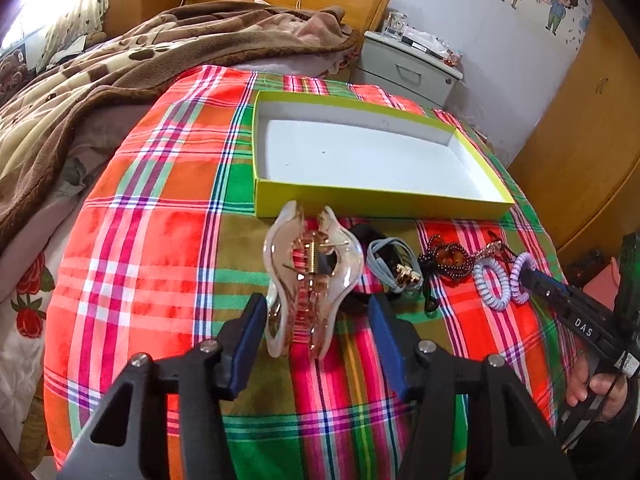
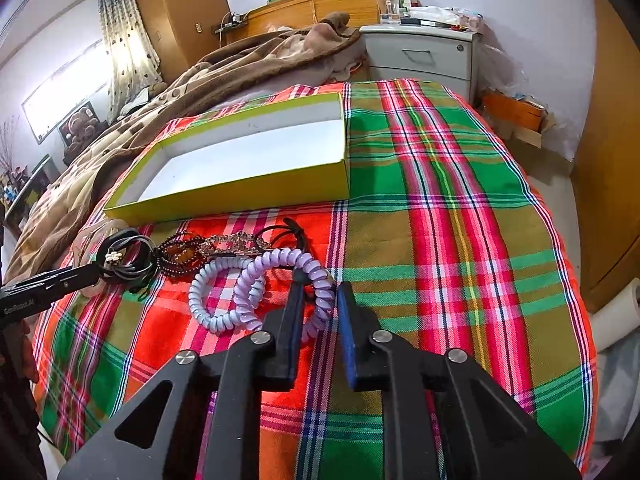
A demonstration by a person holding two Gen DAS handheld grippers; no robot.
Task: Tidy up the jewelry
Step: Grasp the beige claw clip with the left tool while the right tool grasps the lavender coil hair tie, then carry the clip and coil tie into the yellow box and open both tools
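On the bright plaid cloth (image 1: 152, 240), the left gripper (image 1: 316, 312) straddles a clear amber-tinted plastic claw hair clip (image 1: 308, 276), jaws half-open, left pad touching it; the right gripper (image 2: 318, 304) pinches a lilac spiral hair tie (image 2: 316, 280); the empty lime-green cardboard box (image 1: 360, 202) lies just beyond.

The yellow-green box (image 1: 360, 200) lies open-topped with a bare white floor, free to enter from above. Along its near wall a row crowds the plaid cloth (image 2: 460, 220) — clear hair claw (image 1: 310, 276), grey cords (image 1: 394, 266), beaded piece (image 1: 446, 260), lilac coil ties (image 2: 256, 288) — nearly touching one another. Right of the coils the cloth runs bare to its edge.
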